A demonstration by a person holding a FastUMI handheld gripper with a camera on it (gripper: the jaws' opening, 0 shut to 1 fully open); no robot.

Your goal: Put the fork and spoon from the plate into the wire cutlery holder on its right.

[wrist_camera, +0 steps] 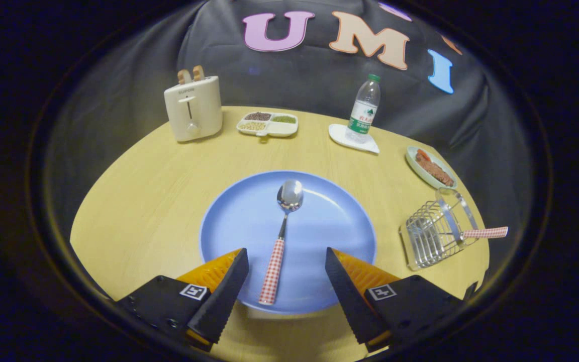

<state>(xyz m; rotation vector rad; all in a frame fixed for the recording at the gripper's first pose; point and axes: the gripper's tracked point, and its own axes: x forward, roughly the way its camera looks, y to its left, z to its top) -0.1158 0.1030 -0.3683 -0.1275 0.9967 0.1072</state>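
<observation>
A spoon with a steel bowl and a red-checked handle lies along the middle of a blue plate. My gripper is open, its fingers spread on either side of the spoon's handle without touching it. To the right of the plate stands the wire cutlery holder. A red-checked handle sticks out of the holder to the right; I cannot tell which utensil it belongs to.
On the round wooden table, a cream toaster stands at the far left, a divided snack tray beside it. A water bottle on a white coaster and a small green dish of food sit beyond the holder.
</observation>
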